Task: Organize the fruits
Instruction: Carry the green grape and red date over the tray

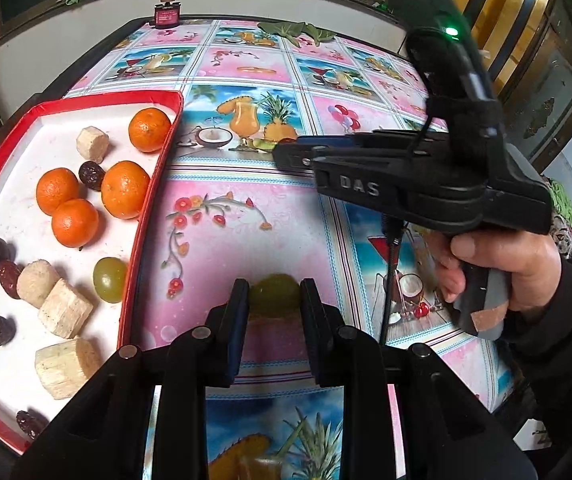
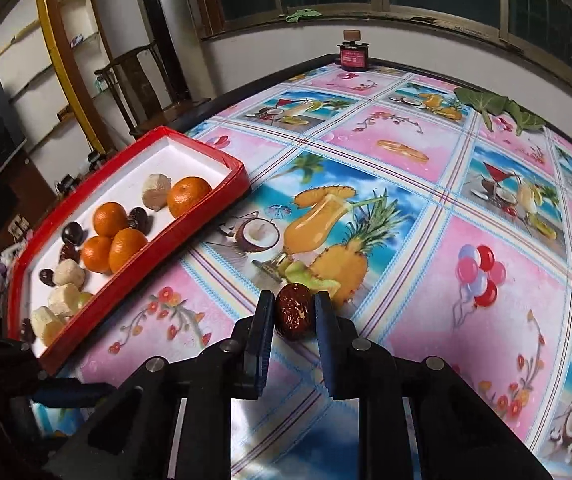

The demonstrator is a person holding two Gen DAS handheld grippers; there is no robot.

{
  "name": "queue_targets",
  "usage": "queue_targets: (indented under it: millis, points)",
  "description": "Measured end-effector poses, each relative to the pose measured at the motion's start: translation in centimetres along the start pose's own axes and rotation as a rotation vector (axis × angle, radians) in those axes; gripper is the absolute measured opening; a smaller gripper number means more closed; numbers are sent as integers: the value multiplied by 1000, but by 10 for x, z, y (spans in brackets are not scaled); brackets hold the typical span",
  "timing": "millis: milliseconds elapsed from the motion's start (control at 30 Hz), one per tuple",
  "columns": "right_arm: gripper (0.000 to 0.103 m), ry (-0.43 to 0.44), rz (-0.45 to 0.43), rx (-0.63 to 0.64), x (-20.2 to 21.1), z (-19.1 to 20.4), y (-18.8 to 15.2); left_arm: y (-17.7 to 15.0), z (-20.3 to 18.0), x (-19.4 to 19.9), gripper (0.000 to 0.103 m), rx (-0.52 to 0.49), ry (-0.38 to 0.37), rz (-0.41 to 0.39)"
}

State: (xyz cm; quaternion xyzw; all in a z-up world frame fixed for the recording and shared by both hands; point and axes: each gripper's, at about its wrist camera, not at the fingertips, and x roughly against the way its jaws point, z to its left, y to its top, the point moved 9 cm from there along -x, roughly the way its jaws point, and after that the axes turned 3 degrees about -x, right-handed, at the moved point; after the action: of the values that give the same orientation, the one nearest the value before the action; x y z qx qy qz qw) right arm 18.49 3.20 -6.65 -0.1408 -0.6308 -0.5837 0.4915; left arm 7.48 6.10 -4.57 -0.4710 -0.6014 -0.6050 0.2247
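Grippers pinch one fruit each, left gripper (image 1: 274, 298) a green grape (image 1: 274, 294), right gripper (image 2: 294, 312) a red date (image 2: 294, 314), likely bound for the red tray (image 1: 154, 184) at left.

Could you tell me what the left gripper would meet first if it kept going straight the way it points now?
Probably the tablecloth just beyond: the left gripper already holds a green grape, angled down at the table, with nothing else visible ahead.

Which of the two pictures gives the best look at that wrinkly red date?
The right wrist view: the red date sits close up between the right gripper fingers, its wrinkled skin plain. The left wrist view shows that gripper from the side, but not this date.
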Motion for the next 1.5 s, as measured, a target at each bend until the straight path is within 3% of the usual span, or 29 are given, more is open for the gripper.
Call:
queue_targets:
  millis: [367,700,1100,1500]
  points:
    - [20,50,-47,25,33,25,3,1,10,25,23,-17,18,-22]
    - [20,151,-86,72,49,72,18,0,89,67,23,107,95,-75]
    - [20,214,-31,129,10,118,42,-19,200,79,23,305,209,-89]
    - [20,334,62,190,-36,199,40,-33,226,60,23,297,247,-20]
